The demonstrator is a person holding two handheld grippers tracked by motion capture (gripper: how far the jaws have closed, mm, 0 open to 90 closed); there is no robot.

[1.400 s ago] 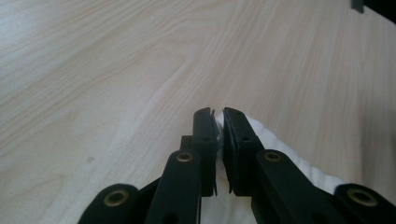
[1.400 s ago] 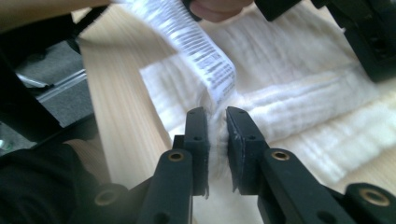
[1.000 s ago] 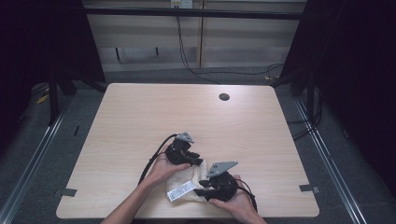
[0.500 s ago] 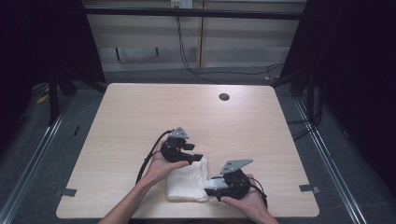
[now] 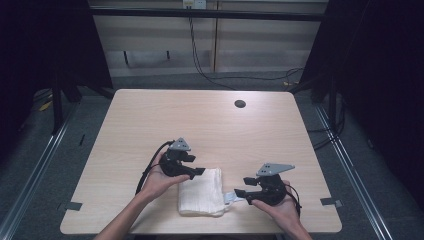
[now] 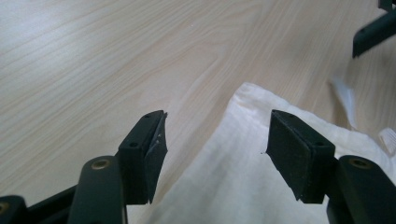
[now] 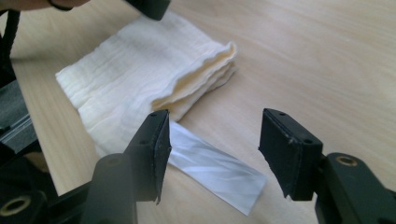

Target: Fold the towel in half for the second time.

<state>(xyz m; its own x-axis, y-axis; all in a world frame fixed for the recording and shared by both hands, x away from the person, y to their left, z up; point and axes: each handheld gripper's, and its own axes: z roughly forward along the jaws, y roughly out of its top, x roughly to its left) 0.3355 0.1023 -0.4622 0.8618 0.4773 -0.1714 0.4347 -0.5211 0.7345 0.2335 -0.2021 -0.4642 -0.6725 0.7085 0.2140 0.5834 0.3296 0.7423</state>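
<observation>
Near table's front edge | folded cream cloth [image 5: 201,192] | white tag [image 7: 215,165] sticking out

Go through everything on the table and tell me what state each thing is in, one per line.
Cream folded cloth: folded in layers, lying flat on the table, not gripped.
White label strip: sticks out from under the cloth's edge, flat on the table, free.
Left gripper: open, jaws over the cloth's corner.
Right gripper: open, jaws either side of the label strip.
Light wooden table: bare apart from the cloth.
</observation>
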